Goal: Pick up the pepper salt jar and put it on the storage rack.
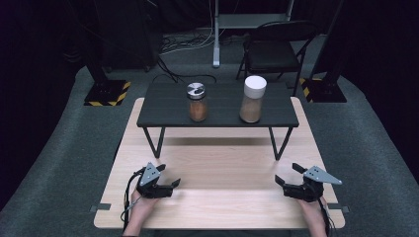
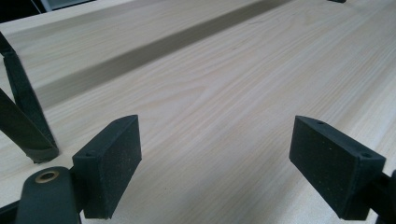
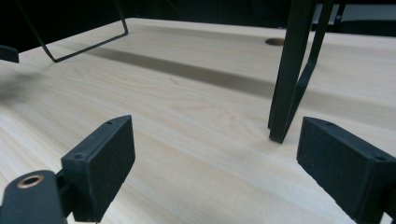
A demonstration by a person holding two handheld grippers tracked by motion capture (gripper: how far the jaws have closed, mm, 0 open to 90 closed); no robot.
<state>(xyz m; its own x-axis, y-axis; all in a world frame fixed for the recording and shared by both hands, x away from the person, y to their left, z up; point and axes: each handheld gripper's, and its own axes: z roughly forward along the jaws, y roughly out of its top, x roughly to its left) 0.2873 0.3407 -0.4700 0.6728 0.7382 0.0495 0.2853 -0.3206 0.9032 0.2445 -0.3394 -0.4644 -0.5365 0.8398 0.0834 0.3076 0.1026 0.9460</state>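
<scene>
both grippers sat low over the wooden table (image 1: 217,163) near its front edge: left gripper (image 1: 174,184) by the front-left corner, right gripper (image 1: 286,174) by the front-right. jaws on both were spread, nothing between them. silver-lidded jar (image 1: 197,102) and white-lidded jar (image 1: 253,99) stood apart on the black stand (image 1: 163,106) at the far edge.

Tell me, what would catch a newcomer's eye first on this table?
Two jars of brownish powder stand apart on a small black stand at the far end of the wooden table: the silver-lidded jar on the left, the taller white-capped jar on the right. At the near edge, the left gripper and right gripper rest low on the wood, both open and holding nothing.
</scene>
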